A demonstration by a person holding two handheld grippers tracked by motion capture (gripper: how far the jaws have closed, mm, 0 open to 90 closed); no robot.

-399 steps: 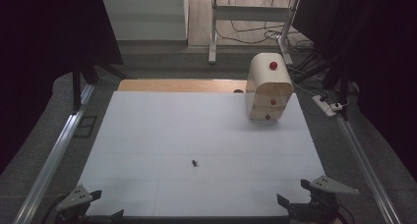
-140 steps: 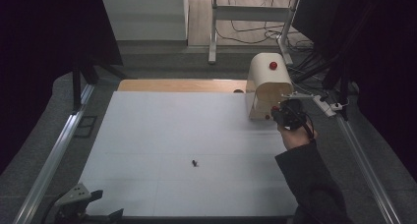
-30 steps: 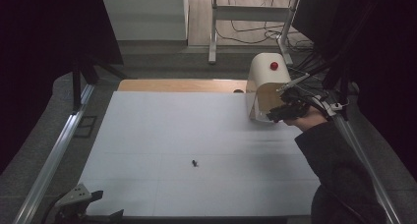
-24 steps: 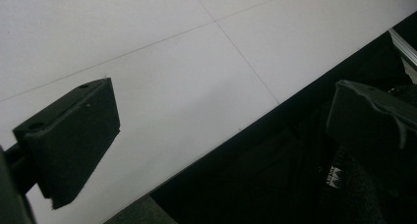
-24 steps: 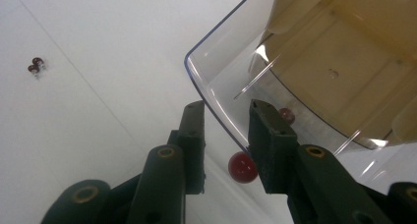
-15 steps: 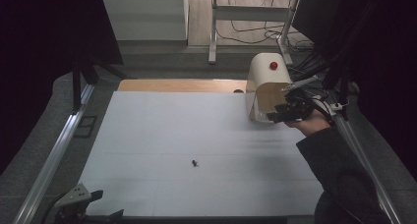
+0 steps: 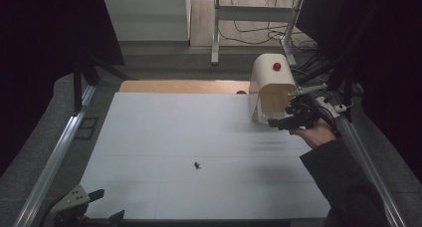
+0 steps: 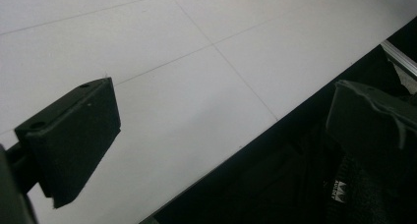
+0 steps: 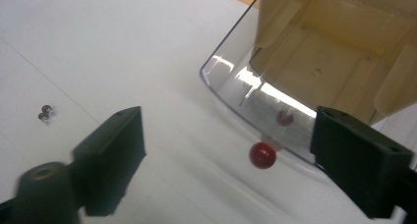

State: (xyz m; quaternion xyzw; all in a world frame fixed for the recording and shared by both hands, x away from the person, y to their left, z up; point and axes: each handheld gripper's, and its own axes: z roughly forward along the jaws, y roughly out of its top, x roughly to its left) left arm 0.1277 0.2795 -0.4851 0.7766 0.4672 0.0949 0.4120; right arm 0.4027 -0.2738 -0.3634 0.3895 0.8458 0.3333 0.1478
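Wide open on the right gripper (image 9: 223, 150), jaws far apart and clamping nothing; between them, untouched, the red knob (image 9: 262, 155) of a clear panel (image 9: 236, 94) at the foot of the wooden cabinet (image 7: 271, 85); seen from above, held by the hand (image 7: 316, 135) just beside the cabinet's lower front, at the far right of the white table (image 7: 174, 122).

Judged as partway through: clear panel already standing out from the body, with the bare wooden inside visible behind it; nothing visible in there; not yet pinched on the knob, so any further pull or push is left to do. Nearer the middle of the table, well apart from the cabinet, a small dark thing (image 7: 197, 165), untouched; perhaps meant for the cabinet, though only a guess.

Also open, the left gripper (image 7: 94, 207), lying at the near left corner of the table and holding nothing.

Hard to tell whether drawer or flap on that clear panel, and how far out; second red blob on it probably the knob's reflection; small dark thing too tiny to name, apparently two beads; cabinet's back and lower edge partly covered by the gripper from above; another red knob (image 7: 276, 66) on top, purpose unclear.
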